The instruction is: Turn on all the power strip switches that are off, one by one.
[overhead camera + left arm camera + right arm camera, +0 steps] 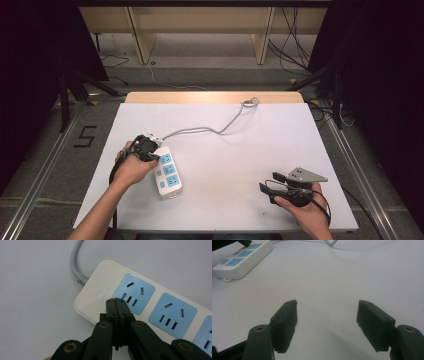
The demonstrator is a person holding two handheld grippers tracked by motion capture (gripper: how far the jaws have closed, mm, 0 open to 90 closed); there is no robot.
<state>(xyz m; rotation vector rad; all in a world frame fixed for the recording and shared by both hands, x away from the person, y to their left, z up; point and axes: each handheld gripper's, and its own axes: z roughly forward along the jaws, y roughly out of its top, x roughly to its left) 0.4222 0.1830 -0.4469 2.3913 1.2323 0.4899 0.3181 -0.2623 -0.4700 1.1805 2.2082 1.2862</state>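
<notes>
A white power strip (168, 173) with three blue sockets lies on the white tabletop (240, 150), left of centre. Its grey cable (215, 129) snakes toward the table's far edge. My left gripper (156, 158) is shut with nothing between its jaws. In the left gripper view its tips (116, 300) are over the power strip's (98, 286) plain cable end, beside the first socket (133, 293); contact cannot be told. My right gripper (268, 181) rests open and empty at the front right. In the right gripper view, the right gripper (327, 306) points across bare table toward the strip (244, 257).
The cable (74, 263) leaves the strip's end and loops off the far table edge (250, 102). Metal rails (40, 165) flank the table on both sides. Wooden furniture (200, 25) and loose floor cables (295, 45) lie beyond it.
</notes>
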